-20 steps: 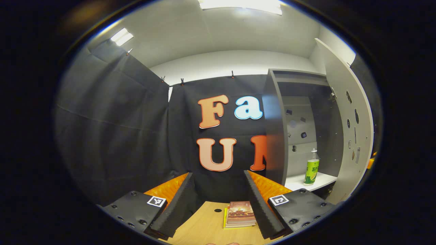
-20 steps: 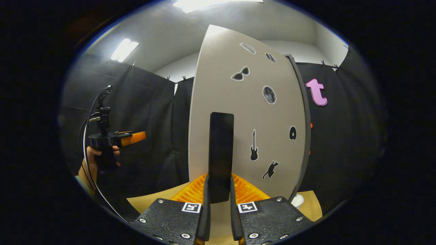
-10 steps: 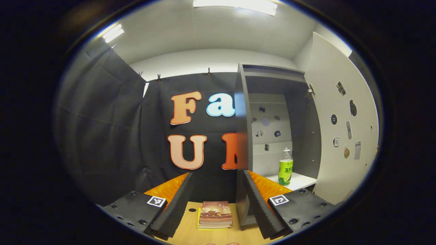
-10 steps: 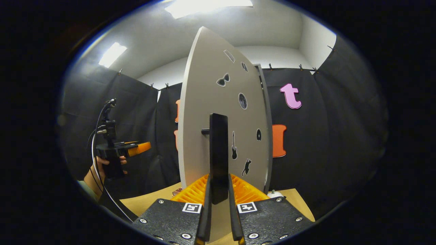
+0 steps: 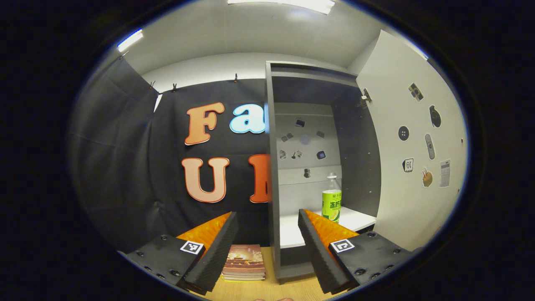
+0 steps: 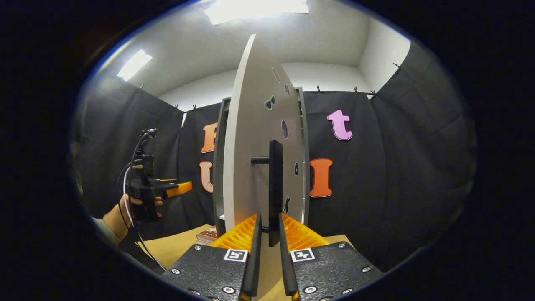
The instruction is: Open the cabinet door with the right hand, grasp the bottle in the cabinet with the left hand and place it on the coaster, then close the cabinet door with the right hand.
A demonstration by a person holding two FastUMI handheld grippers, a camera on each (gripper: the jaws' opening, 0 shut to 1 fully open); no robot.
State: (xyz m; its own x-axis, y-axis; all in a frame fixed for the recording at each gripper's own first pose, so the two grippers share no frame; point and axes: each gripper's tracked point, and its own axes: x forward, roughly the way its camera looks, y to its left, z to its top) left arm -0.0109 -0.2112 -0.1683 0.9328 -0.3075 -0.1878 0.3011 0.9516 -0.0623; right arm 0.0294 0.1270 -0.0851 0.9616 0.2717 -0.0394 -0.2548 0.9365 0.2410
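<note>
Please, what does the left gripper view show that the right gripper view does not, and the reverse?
Left gripper view: the green-labelled plastic bottle standing on the white shelf inside the grey cabinet, ahead of the open left claw. Right gripper view: the black bar handle between the right claw's fingers, and the hand that holds the left claw. Both: the open grey cabinet door, the stack of books and the wooden table.
</note>
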